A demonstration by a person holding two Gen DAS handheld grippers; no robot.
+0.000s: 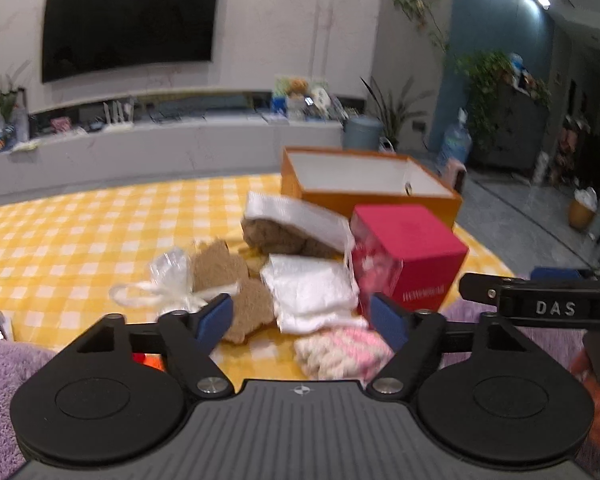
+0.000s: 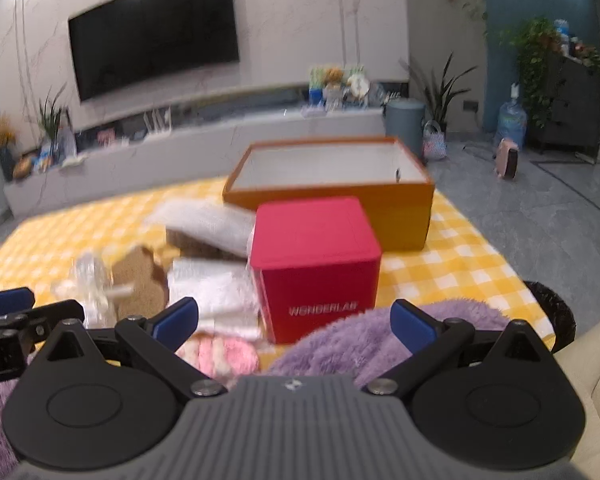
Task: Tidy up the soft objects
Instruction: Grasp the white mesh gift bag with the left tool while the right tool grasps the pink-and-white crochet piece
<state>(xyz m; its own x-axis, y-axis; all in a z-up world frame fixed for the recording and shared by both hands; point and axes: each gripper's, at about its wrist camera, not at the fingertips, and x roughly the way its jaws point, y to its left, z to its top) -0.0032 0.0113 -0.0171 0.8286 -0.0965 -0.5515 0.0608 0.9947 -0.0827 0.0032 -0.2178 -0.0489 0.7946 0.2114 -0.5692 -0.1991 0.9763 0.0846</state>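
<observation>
A pile of soft things lies on the yellow checked tablecloth point(image 1: 80, 232): a white folded cloth point(image 1: 310, 292), a pink and white knit piece point(image 1: 342, 350), flat brown felt shapes point(image 1: 220, 266), a brown plush under a white wrap point(image 1: 292, 224) and a clear bag point(image 1: 168, 276). My left gripper point(image 1: 302, 318) is open and empty, just in front of the white cloth. My right gripper point(image 2: 294, 318) is open and empty, above a purple fluffy cloth point(image 2: 364, 332) and behind a red box point(image 2: 318, 264). The pink knit piece point(image 2: 220, 354) also shows in the right wrist view.
An open orange box point(image 1: 364, 196) with a white inside stands at the back right of the table; it also shows in the right wrist view point(image 2: 332, 196). The red box point(image 1: 408, 252) stands in front of it. Purple fluffy cloth point(image 1: 0, 380) lies at the near edge. A black bin point(image 2: 556, 312) stands right of the table.
</observation>
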